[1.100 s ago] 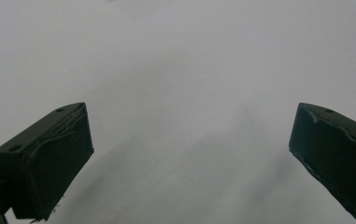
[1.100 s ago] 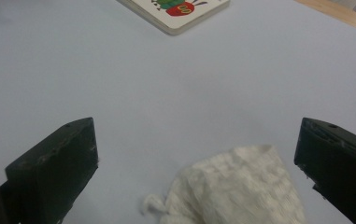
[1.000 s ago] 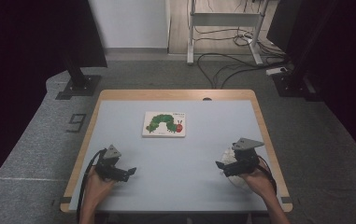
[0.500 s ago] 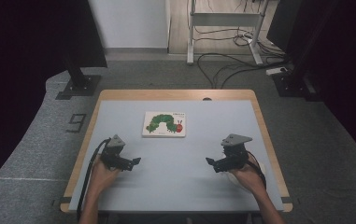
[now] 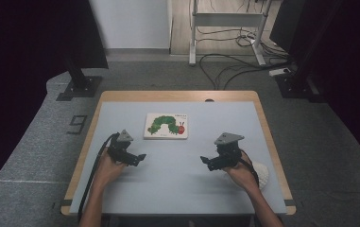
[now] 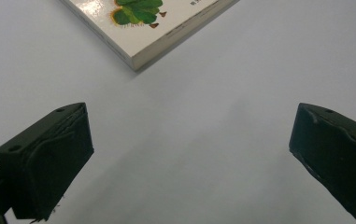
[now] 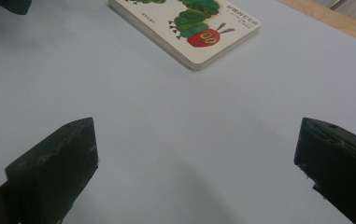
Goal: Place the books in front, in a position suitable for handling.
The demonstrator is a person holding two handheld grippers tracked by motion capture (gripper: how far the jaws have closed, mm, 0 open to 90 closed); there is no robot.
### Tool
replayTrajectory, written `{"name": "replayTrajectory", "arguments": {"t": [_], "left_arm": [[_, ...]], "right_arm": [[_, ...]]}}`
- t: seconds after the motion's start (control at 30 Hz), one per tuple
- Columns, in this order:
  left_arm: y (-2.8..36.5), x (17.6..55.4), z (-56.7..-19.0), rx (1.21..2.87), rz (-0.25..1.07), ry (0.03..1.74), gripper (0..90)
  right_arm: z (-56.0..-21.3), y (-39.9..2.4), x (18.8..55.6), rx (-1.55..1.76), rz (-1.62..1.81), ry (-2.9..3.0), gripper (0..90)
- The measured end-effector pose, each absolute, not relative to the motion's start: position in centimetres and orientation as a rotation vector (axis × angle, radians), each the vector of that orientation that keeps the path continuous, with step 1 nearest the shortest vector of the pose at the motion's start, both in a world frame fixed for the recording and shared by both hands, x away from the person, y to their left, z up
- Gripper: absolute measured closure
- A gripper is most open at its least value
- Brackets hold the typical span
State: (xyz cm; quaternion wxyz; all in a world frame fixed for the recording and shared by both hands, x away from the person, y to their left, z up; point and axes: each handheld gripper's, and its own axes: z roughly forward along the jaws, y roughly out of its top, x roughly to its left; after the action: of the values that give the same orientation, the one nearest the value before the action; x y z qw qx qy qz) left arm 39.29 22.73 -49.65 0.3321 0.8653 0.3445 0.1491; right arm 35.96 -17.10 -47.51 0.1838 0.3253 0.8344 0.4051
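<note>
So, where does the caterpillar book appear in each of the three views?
High view: the book lies flat at table centre, beyond both tools.
Left gripper view: its corner is at the top, left of centre.
Right gripper view: its red-headed end is at top centre.
Shared landmark: the green caterpillar picture.

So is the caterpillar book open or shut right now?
Shut. The book lies flat on the table, front cover up, its closed page edge showing in the left gripper view.

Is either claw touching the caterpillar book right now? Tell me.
No, the left claw and right claw both hover short of the book.
</note>
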Motion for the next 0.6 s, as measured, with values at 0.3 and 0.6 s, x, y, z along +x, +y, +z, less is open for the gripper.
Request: {"name": "replayTrajectory", "arguments": {"t": [0.3, 0.6], "left_arm": [[22.5, 41.0, -49.2, 2.232, 0.366, 0.874, 0.0], [21.8, 42.3, -49.1, 2.265, 0.351, 0.846, 0.0]], "right_arm": [[-47.9, -15.5, 37.2, 0.907, 1.178, 2.361, 0.0], [-48.9, -13.7, 39.1, 0.900, 1.168, 2.381, 0.0]]}}
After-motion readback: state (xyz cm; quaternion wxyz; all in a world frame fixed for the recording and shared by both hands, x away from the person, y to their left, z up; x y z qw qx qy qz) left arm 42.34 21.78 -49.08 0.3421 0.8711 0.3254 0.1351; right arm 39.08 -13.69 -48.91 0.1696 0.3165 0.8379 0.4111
